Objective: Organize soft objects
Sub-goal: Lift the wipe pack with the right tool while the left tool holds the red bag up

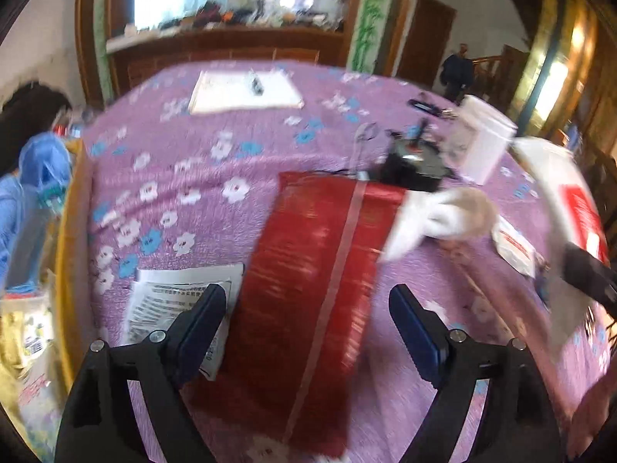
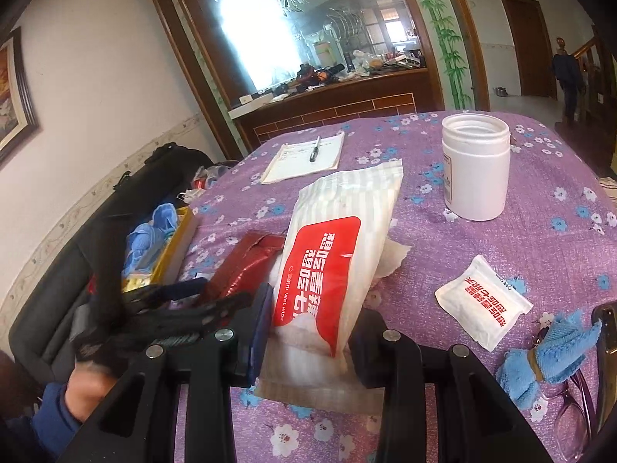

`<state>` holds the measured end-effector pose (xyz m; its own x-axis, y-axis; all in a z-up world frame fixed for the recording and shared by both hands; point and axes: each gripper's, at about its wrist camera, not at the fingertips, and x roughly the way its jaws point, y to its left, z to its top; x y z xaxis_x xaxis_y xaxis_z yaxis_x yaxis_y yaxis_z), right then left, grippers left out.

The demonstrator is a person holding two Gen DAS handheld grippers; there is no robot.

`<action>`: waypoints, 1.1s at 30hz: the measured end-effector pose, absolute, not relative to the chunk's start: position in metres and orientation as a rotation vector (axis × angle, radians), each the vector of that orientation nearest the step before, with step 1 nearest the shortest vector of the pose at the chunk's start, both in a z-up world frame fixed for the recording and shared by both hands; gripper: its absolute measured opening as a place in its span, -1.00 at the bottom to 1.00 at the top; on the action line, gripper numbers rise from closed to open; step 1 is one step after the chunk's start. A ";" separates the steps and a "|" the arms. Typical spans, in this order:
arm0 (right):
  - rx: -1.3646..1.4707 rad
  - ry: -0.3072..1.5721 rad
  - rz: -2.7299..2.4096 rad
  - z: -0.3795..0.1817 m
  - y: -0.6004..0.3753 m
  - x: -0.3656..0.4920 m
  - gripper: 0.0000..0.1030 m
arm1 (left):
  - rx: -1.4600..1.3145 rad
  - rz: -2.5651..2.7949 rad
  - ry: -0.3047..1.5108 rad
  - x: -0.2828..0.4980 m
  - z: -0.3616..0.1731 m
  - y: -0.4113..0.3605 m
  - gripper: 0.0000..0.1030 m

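A red foil packet [image 1: 308,270] lies flat on the purple flowered tablecloth [image 1: 185,162]. My left gripper [image 1: 308,293] hangs over its near half, open, one finger on each side, and the pads do not touch it. A crumpled white tissue [image 1: 435,216] rests against the packet's right edge. My right gripper [image 2: 316,308] is shut on the lower end of a white wet-wipes pack with a red label [image 2: 331,254], which stands upright off the cloth. The red packet [image 2: 246,266] shows behind it to the left. A small white sachet [image 2: 482,301] lies to the right.
A white open jar [image 2: 476,166] stands at the back right. A notepad with a pen [image 2: 304,156] lies at the far side. A printed leaflet [image 1: 173,308] sits left of the red packet. A blue cloth [image 2: 547,362] and glasses [image 2: 574,416] lie near right. A yellow box [image 2: 173,247] stands off the left edge.
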<state>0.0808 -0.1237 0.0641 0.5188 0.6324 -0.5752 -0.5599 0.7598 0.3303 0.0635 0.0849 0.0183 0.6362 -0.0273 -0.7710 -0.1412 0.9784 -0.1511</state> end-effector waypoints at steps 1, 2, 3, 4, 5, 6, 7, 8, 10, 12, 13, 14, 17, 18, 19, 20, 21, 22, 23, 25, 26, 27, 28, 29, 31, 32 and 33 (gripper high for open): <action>0.110 0.734 0.721 0.064 -0.124 0.081 -0.24 | -0.230 0.060 0.901 0.068 0.013 0.090 0.67; 0.111 0.733 0.725 0.065 -0.124 0.080 -0.24 | -0.269 0.038 0.899 0.070 0.008 0.095 0.66; 0.111 0.732 0.728 0.065 -0.124 0.080 -0.24 | -0.273 0.038 0.873 0.068 0.009 0.096 0.57; 0.111 0.732 0.730 0.065 -0.124 0.080 -0.24 | -0.270 0.032 0.867 0.067 0.009 0.095 0.30; 0.111 0.732 0.733 0.066 -0.123 0.080 -0.24 | -0.259 0.026 0.860 0.065 0.010 0.093 0.26; 0.111 0.730 0.733 0.066 -0.123 0.079 -0.24 | -0.252 0.027 0.847 0.064 0.012 0.091 0.22; 0.111 0.725 0.731 0.067 -0.124 0.079 -0.24 | -0.238 0.028 0.836 0.062 0.013 0.089 0.18; 0.111 0.724 0.730 0.067 -0.123 0.079 -0.24 | -0.226 0.026 0.826 0.060 0.014 0.087 0.16; 0.111 0.721 0.723 0.067 -0.123 0.079 -0.24 | -0.223 0.015 0.793 0.055 0.019 0.085 0.13; 0.111 0.716 0.713 0.067 -0.124 0.078 -0.24 | -0.196 0.025 0.728 0.046 0.030 0.081 0.13; 0.108 0.714 0.708 0.067 -0.124 0.078 -0.24 | -0.177 0.037 0.691 0.041 0.036 0.078 0.13; 0.105 0.712 0.701 0.067 -0.124 0.078 -0.24 | -0.160 0.046 0.652 0.035 0.042 0.075 0.13; 0.084 0.698 0.685 0.067 -0.122 0.077 -0.24 | -0.112 0.072 0.554 0.020 0.057 0.067 0.14; 0.075 0.694 0.682 0.067 -0.121 0.076 -0.24 | -0.094 0.081 0.533 0.017 0.061 0.064 0.14; 0.066 0.690 0.680 0.067 -0.120 0.075 -0.24 | -0.081 0.090 0.523 0.014 0.063 0.061 0.14; 0.058 0.686 0.677 0.066 -0.119 0.075 -0.24 | -0.071 0.100 0.513 0.011 0.065 0.058 0.14; 0.054 0.685 0.677 0.066 -0.118 0.075 -0.24 | -0.057 0.112 0.509 0.008 0.067 0.055 0.14; 0.050 0.685 0.678 0.065 -0.117 0.075 -0.24 | -0.042 0.125 0.507 0.006 0.067 0.052 0.14; 0.049 0.688 0.679 0.064 -0.117 0.076 -0.24 | -0.028 0.137 0.506 0.005 0.069 0.049 0.14; 0.054 0.697 0.690 0.062 -0.116 0.077 -0.24 | -0.004 0.152 0.507 0.000 0.069 0.044 0.14; 0.055 0.700 0.693 0.061 -0.115 0.079 -0.24 | 0.008 0.163 0.512 -0.001 0.069 0.042 0.14; 0.054 0.702 0.689 0.060 -0.115 0.079 -0.24 | 0.021 0.176 0.517 -0.004 0.069 0.041 0.14; 0.053 0.705 0.689 0.060 -0.114 0.080 -0.24 | 0.023 0.177 0.520 -0.005 0.068 0.041 0.14; 0.053 0.709 0.690 0.059 -0.114 0.080 -0.24 | 0.022 0.178 0.522 -0.007 0.069 0.041 0.14; 0.055 0.717 0.693 0.058 -0.112 0.081 -0.24 | 0.023 0.192 0.529 -0.010 0.068 0.044 0.14; 0.055 0.720 0.694 0.059 -0.111 0.080 -0.24 | 0.021 0.193 0.530 -0.012 0.068 0.045 0.14; 0.057 0.725 0.698 0.060 -0.110 0.080 -0.24 | 0.020 0.196 0.528 -0.012 0.068 0.048 0.15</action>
<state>0.0795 -0.1103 0.0597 0.5354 0.6042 -0.5902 -0.5666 0.7751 0.2797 -0.0123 0.0483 0.0682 0.8453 0.1911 -0.4990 -0.1810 0.9811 0.0691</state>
